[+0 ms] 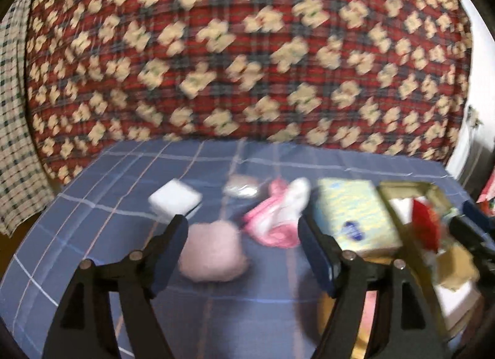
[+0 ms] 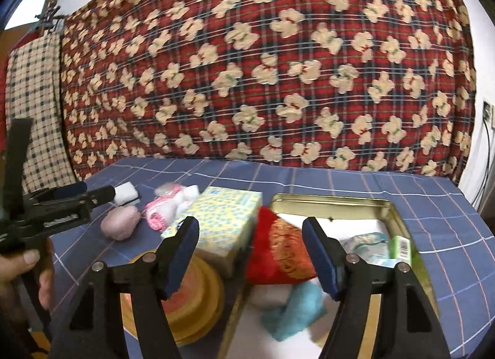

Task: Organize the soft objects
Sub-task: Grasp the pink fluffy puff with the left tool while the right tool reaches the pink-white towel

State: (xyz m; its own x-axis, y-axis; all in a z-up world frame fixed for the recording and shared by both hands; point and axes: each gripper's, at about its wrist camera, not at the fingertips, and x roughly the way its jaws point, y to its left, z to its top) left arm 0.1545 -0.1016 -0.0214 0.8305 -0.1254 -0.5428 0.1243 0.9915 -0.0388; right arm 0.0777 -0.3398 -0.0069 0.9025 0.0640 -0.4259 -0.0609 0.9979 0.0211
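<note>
Both pairs of jaws stand spread with nothing pinched between them. From its own camera, the left gripper [image 1: 243, 235] frames a pale pink fluffy ball [image 1: 213, 255] that lies on the blue checked cloth [image 1: 92, 192]; the ball is near the left finger, but the blur does not let me say if they touch. At 11 o'clock from the ball sits a white folded pad [image 1: 174, 199], and at 1 o'clock a pink and white soft bundle [image 1: 278, 216]. Behind the bundle, at 12 o'clock, there is a small greyish packet [image 1: 243, 187], too blurred to name.

The right gripper [image 2: 250, 250] hangs over a red and gold cloth pouch [image 2: 280, 254], which leans on the left edge of the open metal tin [image 2: 328, 199]. Only this view looks well into the tin: a turquoise fluffy piece [image 2: 295, 309] at 6 o'clock from the pouch, a white soft piece [image 2: 267, 295] beside it, and a small green carton [image 2: 402, 249] at 3 o'clock. This view also shows a stack of yellow and orange round lids [image 2: 191, 294] at 7 o'clock, under the left finger.

A yellow patterned tissue box [image 2: 224, 223] lies just beside the tin in both views. The right view catches the other gripper from the side at 9 o'clock, with a person's fingers [image 2: 27, 260] on its handle. The bear-printed red plaid blanket [image 2: 278, 65] fills the background.
</note>
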